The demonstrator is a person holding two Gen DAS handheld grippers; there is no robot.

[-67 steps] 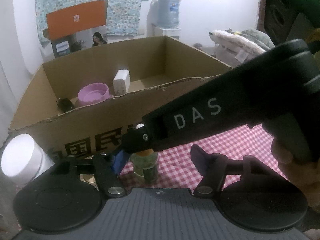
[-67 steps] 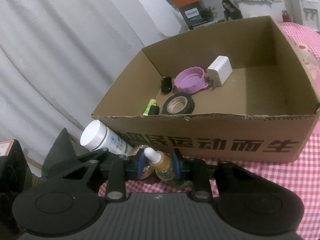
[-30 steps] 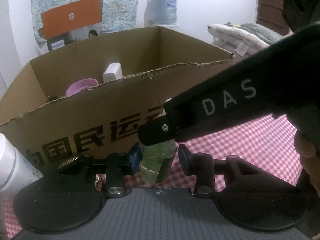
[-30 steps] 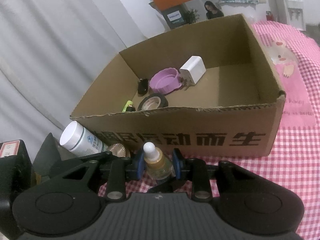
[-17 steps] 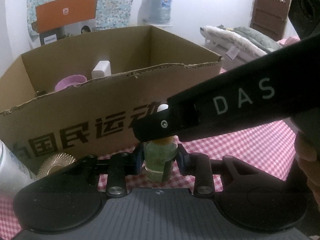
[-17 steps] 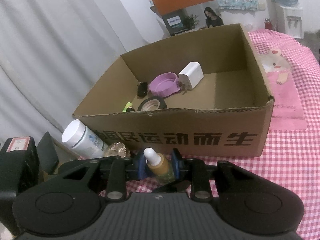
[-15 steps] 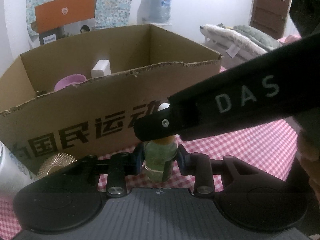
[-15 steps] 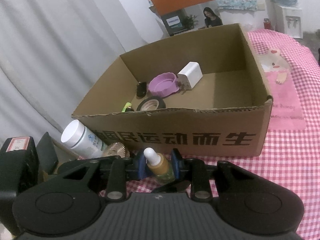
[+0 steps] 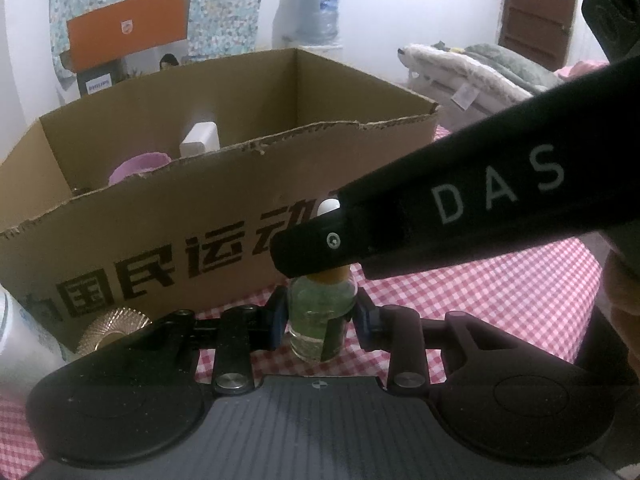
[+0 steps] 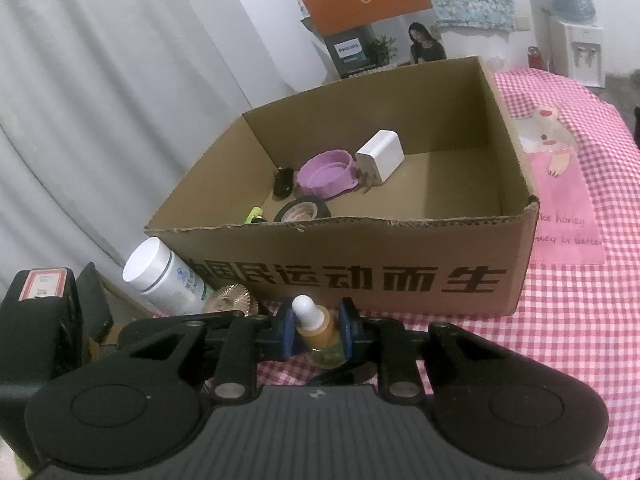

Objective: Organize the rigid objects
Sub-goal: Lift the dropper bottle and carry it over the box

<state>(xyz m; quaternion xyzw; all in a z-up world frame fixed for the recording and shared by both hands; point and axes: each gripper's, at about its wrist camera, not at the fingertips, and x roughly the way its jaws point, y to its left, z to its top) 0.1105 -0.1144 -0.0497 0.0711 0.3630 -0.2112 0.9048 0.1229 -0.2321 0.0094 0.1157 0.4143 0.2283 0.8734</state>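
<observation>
A small glass dropper bottle (image 9: 320, 320) with a white tip and amber collar stands on the checked cloth in front of the cardboard box (image 9: 224, 240). My left gripper (image 9: 320, 322) is shut on its glass body. My right gripper (image 10: 316, 330) is shut on its amber collar (image 10: 318, 330) from above, and its black arm (image 9: 460, 216) crosses the left wrist view. The box (image 10: 360, 276) holds a purple lid (image 10: 326, 174), a white charger (image 10: 380, 156), black tape (image 10: 302, 210), a small black item and a yellow-green item.
A white bottle (image 10: 164, 276) lies at the box's front left corner, next to a gold ridged disc (image 10: 232, 298). A black device with a red-edged label (image 10: 40, 320) stands at the left. White curtains hang behind. Pink checked cloth (image 10: 560, 340) spreads to the right.
Both grippers stay shut on the dropper bottle. The box front has drawn slightly closer in both views; otherwise little has moved in the last half second.
</observation>
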